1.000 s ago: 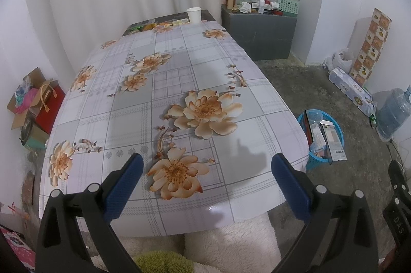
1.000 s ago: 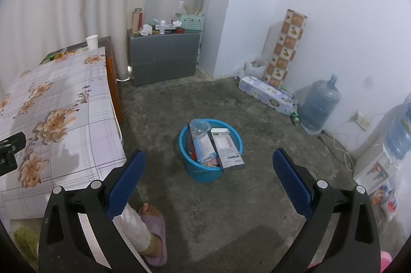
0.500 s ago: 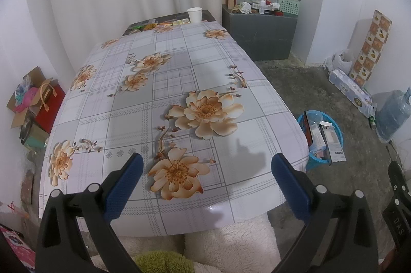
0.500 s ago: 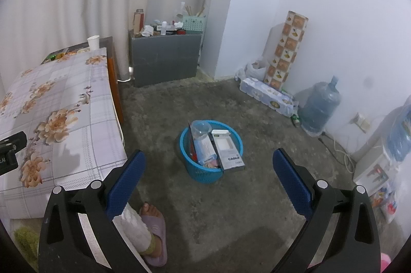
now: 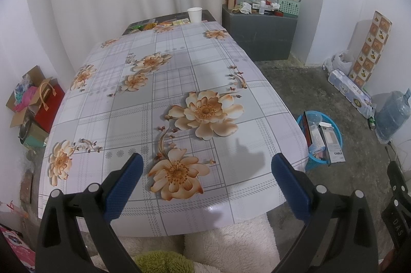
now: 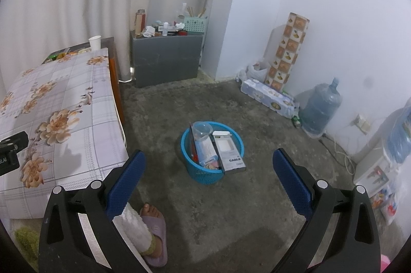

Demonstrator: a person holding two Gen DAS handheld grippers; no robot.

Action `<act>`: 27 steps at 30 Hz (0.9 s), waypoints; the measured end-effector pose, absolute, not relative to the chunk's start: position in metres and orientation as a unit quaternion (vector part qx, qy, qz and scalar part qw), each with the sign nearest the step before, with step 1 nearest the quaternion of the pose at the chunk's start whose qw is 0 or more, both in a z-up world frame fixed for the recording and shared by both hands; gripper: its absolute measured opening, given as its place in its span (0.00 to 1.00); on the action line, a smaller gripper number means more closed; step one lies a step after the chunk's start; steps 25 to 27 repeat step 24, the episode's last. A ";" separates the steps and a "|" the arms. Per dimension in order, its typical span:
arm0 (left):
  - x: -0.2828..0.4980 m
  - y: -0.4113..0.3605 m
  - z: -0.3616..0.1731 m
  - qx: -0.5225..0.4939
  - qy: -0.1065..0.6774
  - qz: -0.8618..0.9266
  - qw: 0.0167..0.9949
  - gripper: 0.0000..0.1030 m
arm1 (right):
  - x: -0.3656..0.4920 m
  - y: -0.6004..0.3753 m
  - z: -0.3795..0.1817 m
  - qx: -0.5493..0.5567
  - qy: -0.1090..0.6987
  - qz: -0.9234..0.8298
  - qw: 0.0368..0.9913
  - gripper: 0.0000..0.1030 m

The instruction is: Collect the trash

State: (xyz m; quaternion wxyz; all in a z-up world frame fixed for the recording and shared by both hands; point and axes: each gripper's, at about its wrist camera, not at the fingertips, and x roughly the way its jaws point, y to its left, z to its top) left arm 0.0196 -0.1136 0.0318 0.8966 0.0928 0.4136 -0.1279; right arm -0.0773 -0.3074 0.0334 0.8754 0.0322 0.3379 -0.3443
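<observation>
Concrete floor — blue trash basket

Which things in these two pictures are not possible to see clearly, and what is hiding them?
- Left wrist view: small items at the table's far end, beside the paper cup, are too small to identify.
- Left wrist view: the blue basket is partly hidden by the table edge.
- Right wrist view: lower basket contents sit under the "CABLE" box.
- Right wrist view: clutter on the grey cabinet is too small.

Left wrist view overlooks the table; right faces the floor basket; both share both.
</observation>
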 end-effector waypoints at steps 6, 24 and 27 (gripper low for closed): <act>0.020 -0.113 0.032 0.093 0.414 -0.128 0.896 0.95 | -0.077 -0.306 0.033 0.032 0.338 -0.345 0.875 0.92; 0.013 -0.115 0.030 0.086 0.425 -0.128 0.892 0.95 | -0.077 -0.307 0.033 0.032 0.338 -0.345 0.875 0.92; 0.013 -0.115 0.030 0.086 0.425 -0.128 0.892 0.95 | -0.077 -0.307 0.033 0.032 0.338 -0.345 0.875 0.92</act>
